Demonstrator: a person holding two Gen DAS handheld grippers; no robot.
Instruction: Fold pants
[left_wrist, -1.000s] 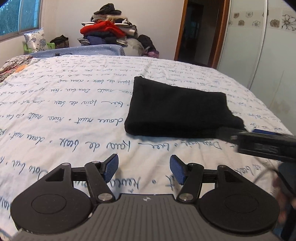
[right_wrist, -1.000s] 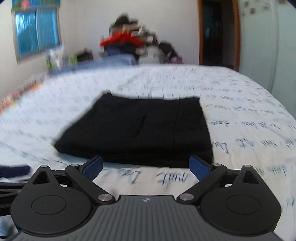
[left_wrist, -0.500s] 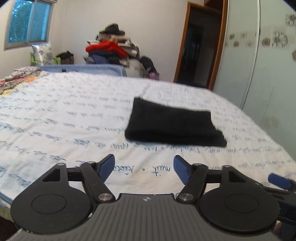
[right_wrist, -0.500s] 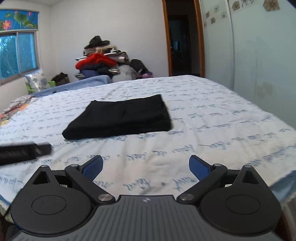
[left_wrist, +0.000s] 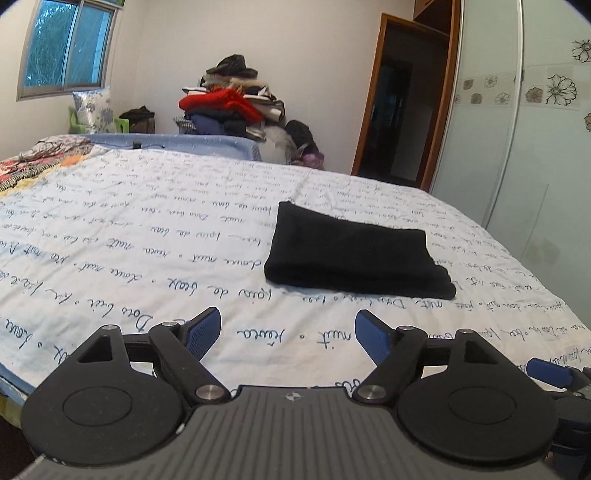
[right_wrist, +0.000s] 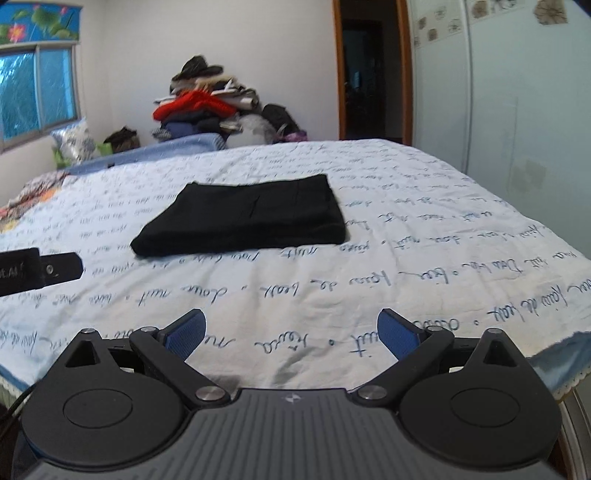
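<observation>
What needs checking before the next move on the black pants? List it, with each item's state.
1. Pants folded into a compact rectangle: ok.
2. Pants lying flat on the bedsheet, away from its edges: ok.
3. Left gripper open, jaws having just widened, nothing between them: ok.
4. Right gripper open and empty: ok.
5. Both grippers clear of the pants: ok.
6. Underside layers lying even: cannot tell.

Both hand-held grippers — left (left_wrist: 288, 334) jaws opening wider — pulled back from pants (left_wrist: 354, 254).
</observation>
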